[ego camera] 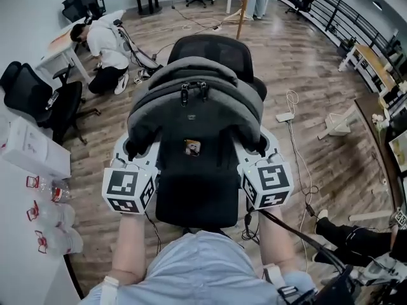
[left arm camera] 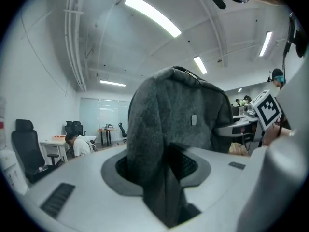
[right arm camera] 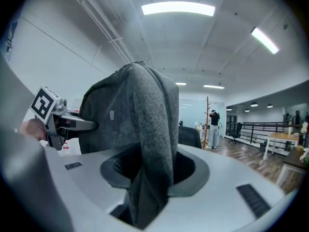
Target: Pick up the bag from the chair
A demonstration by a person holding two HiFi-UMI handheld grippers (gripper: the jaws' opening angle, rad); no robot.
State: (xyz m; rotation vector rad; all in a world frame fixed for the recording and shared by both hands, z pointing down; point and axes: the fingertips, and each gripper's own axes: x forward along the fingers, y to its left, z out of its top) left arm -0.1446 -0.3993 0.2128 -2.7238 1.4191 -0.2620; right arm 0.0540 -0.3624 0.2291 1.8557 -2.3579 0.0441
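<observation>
A grey and black backpack hangs in the air above a black office chair, its top zipper toward me. My left gripper is shut on the backpack's left shoulder strap, which runs down between the jaws. My right gripper is shut on the right shoulder strap in the same way. The backpack's grey body fills the middle of the left gripper view, and the grey body does the same in the right gripper view. The chair seat is hidden under the bag.
A person crouches on the wood floor at the back left by a desk. Another black chair stands at the left. Cables and a power strip lie on the floor at the right. White boxes sit on a left table.
</observation>
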